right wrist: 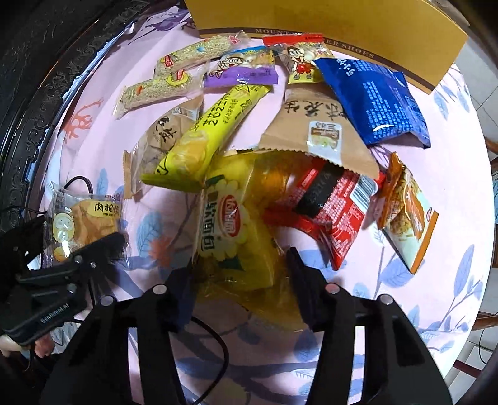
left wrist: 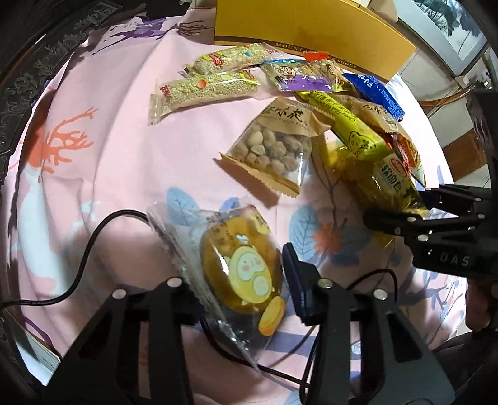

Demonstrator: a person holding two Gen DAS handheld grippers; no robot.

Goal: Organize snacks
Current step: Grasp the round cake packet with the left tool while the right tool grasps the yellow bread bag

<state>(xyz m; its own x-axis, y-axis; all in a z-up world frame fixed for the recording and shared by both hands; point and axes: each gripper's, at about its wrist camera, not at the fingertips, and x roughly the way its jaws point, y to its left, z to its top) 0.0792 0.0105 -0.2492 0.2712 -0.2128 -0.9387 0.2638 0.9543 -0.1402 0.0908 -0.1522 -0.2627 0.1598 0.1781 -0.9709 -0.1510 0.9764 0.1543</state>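
Left tool [left wrist: 239, 293] gripping pastry packet [left wrist: 239, 264], right tool [right wrist: 239, 274] gripping yellow bread bag [right wrist: 230, 224], snack pile [right wrist: 314, 124] crowding behind

Yellow box [right wrist: 358, 28] reads "SHOES"; pastry packet [right wrist: 84, 218] "肉松饼".

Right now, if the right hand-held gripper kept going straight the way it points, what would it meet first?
The yellow soft bread packet. It already lies between the right hand-held gripper's fingers, with its crinkled wrapper bunched there. The pads look pressed on it, though depth is hard to judge. Behind it is the pink patterned tablecloth.
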